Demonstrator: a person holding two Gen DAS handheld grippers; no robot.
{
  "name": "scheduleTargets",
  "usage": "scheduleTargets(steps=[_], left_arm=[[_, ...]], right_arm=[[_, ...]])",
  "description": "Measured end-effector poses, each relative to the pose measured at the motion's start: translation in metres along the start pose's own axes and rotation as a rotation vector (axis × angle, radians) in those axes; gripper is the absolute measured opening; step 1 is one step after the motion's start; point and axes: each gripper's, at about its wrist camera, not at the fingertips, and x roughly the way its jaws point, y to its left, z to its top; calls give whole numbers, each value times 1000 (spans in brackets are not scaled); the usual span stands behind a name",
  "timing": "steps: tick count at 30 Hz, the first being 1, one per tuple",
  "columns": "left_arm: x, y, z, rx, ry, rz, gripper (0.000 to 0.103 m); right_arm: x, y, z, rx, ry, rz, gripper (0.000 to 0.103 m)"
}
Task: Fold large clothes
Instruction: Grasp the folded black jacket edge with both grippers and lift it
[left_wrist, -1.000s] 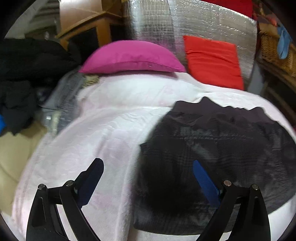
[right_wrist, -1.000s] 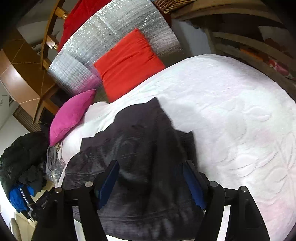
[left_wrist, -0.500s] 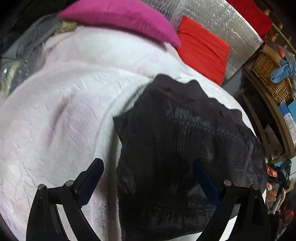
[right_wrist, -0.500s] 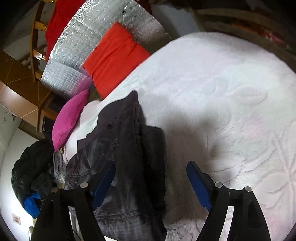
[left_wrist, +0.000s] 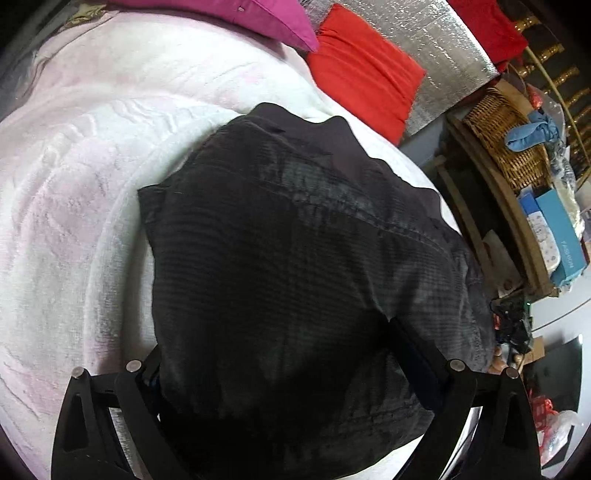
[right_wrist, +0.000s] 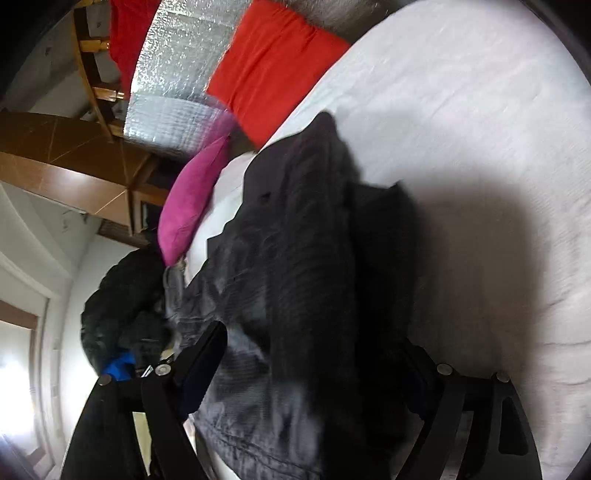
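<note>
The dark garment (left_wrist: 295, 266) lies bunched on the bed's pale blanket (left_wrist: 74, 229), near the front edge, with the red cushion (left_wrist: 365, 77) and the pink pillow (left_wrist: 258, 14) at the far end. The left tool (left_wrist: 295, 373) is spread wide, with cloth lying between its jaws but not pinched. The right tool (right_wrist: 314, 365) has just been opening and straddles the garment's right side, gripping nothing. This looks like the reach for a fresh hold; next, each tool needs to close on an edge.
</note>
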Motion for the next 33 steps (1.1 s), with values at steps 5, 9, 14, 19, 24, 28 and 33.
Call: scheduleTargets(steps=[5,9,14,19,24,28,33], left_arm=[[4,-9,-3,26,-7,-25,99],[2,-10,-3,20,-21,-19,91],[-10,-6,-1,-7,-58,-1,53],[-20,-24,-1,26,-84,16,35],[-33,-40,-9,30,-76,-1,30],[-43,-60,-27,68,-43,-2,29],[-50,-73,-63,87,-2,-2,30]], right_arm=[[13,12,-6,2,33,52,88],[26,20,-10,-18,38,-42,77],[27,35,-10,-35,18,-133,49],[19,67,-11,-84,-28,-223,36],[0,101,-14,-149,-95,-280,32],[-23,114,-22,-171,-120,-309,32],[-53,111,-38,-164,-132,-327,32]])
